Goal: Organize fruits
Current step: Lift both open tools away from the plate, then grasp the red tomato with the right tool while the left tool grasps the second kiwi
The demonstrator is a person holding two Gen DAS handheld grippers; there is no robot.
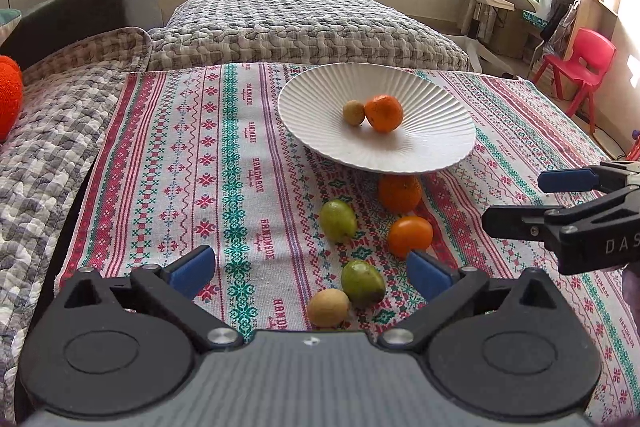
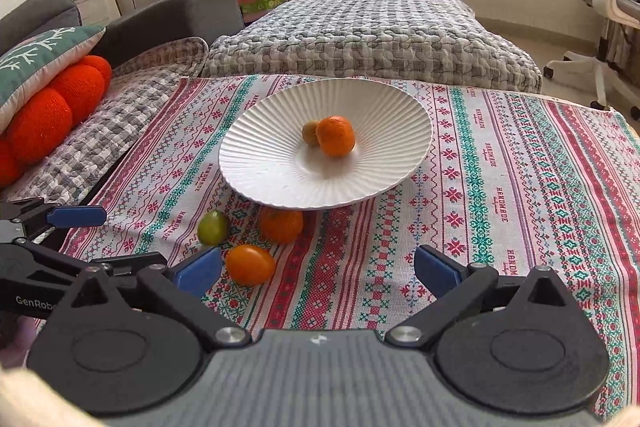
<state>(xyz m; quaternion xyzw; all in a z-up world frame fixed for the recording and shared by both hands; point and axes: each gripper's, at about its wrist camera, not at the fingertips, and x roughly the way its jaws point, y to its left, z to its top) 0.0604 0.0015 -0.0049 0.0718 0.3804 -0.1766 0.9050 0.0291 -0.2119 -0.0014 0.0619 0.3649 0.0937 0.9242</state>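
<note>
Five loose fruits lay on the patterned cloth (image 1: 192, 163) near the quilted bed (image 1: 304, 23), just in front of the ribbed white plate (image 1: 440, 131): an orange (image 1: 400, 193), an orange-yellow fruit (image 1: 410, 235), two green ones (image 1: 338, 221) (image 1: 362, 283) and a tan one (image 1: 328, 307). On the plate sat a mandarin (image 1: 384, 113) touching a small brownish fruit (image 1: 354, 113). Both the left gripper (image 1: 312, 269) and right gripper (image 2: 318, 271) stood wide and empty.

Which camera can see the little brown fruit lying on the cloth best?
The left wrist view. The brown fruit lies whole near the bottom, beside a green fruit. The right wrist view does not show it at all; its own gripper body fills that part.
</note>
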